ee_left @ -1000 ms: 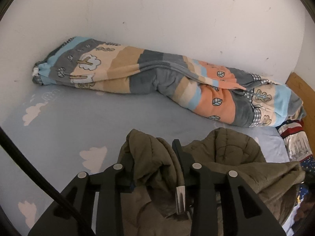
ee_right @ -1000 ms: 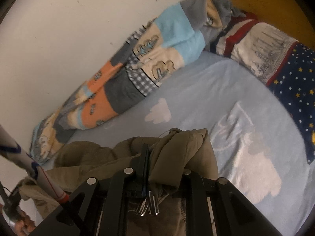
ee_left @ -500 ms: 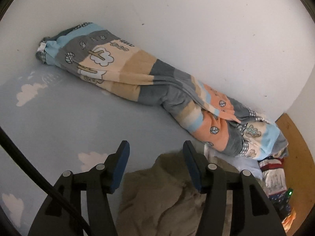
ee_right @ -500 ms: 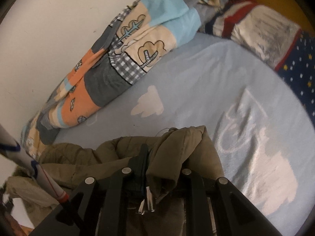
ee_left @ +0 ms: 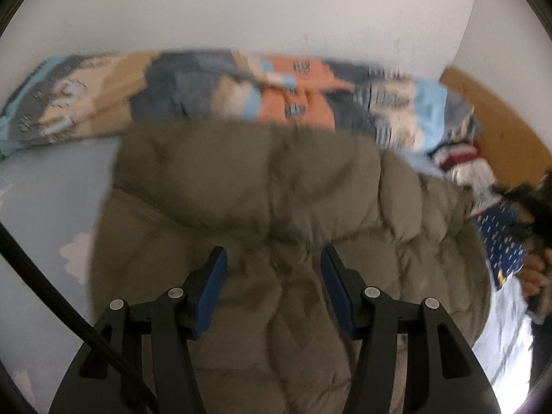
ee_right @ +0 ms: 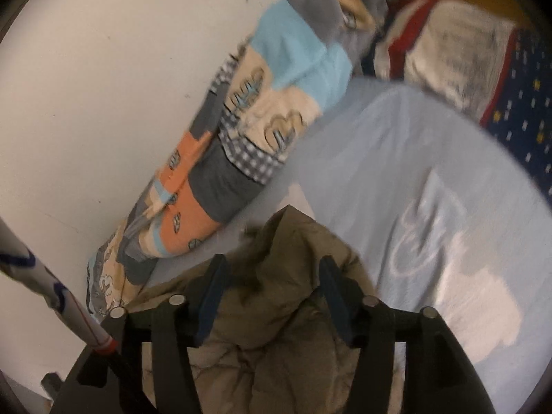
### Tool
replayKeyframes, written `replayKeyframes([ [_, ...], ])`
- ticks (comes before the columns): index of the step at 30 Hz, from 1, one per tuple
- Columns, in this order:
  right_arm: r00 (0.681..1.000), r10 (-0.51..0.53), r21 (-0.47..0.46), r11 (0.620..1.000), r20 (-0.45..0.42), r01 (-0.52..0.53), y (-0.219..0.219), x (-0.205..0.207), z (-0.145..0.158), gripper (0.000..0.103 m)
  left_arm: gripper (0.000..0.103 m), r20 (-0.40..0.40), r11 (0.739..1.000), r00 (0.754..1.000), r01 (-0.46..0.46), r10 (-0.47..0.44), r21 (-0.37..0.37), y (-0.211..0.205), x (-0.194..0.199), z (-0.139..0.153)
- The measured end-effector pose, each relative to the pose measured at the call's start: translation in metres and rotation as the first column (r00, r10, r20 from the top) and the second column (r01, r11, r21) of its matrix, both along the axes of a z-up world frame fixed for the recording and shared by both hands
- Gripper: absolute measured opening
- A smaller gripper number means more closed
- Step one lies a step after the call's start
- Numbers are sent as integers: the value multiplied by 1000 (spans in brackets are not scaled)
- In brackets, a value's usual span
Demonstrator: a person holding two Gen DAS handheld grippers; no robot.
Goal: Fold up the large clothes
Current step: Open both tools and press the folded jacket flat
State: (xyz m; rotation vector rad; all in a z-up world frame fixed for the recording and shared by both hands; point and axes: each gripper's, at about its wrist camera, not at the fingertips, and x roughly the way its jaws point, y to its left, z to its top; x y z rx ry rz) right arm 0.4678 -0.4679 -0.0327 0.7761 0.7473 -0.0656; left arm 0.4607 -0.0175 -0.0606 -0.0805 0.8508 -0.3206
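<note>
Your left gripper (ee_left: 272, 258) is spread wide over the jacket (ee_left: 276, 207), gripping nothing. Your right gripper (ee_right: 272, 269) is spread too, with the jacket's edge lying loose between its fingers. The jacket lies on the sheet (ee_right: 414, 172), just in front of the quilt (ee_left: 207, 89).
</note>
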Motion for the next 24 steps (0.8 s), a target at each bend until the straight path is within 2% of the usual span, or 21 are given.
replayKeyframes([
  [3, 994, 107, -106, 989, 8, -106, 23, -11, 11, 60, 55, -2, 998, 1000, -13, 13, 58, -12, 12, -14],
  [7, 967, 247, -244, 936, -58, -254, 72, -14, -4, 60, 56, -20, 996, 999, -46, 48, 74, -20, 38, -23],
  [9, 957, 266, -327, 899, -120, -291, 92, -8, -20, 60, 59, -44, 993, 998, -48, 53, 109, -26, 52, -30],
  [11, 951, 256, -367, 879, -175, -304, 100, 1, -39, 60, 64, -58, 990, 997, -48, 56, 130, -28, 64, -40],
  [14, 933, 254, -358, 872, -254, -335, 98, 17, -72, 59, 67, -60, 993, 996, -56, 63, 107, -29, 77, -51],
  [16, 934, 246, -354, 876, -260, -329, 94, 23, -85, 59, 68, -66, 993, 995, -68, 75, 98, -28, 82, -58],
  [18, 932, 242, -334, 884, -269, -326, 92, 28, -90, 60, 68, -84, 989, 992, -81, 92, 122, -32, 85, -60],
  [21, 919, 237, -319, 886, -316, -338, 89, 30, -83, 59, 68, -64, 983, 991, -107, 118, 149, -29, 65, -42],
  [24, 939, 234, -315, 898, -252, -308, 89, 5, -50, 60, 68, 6, 992, 996, -92, 92, 83, -13, 18, -13],
])
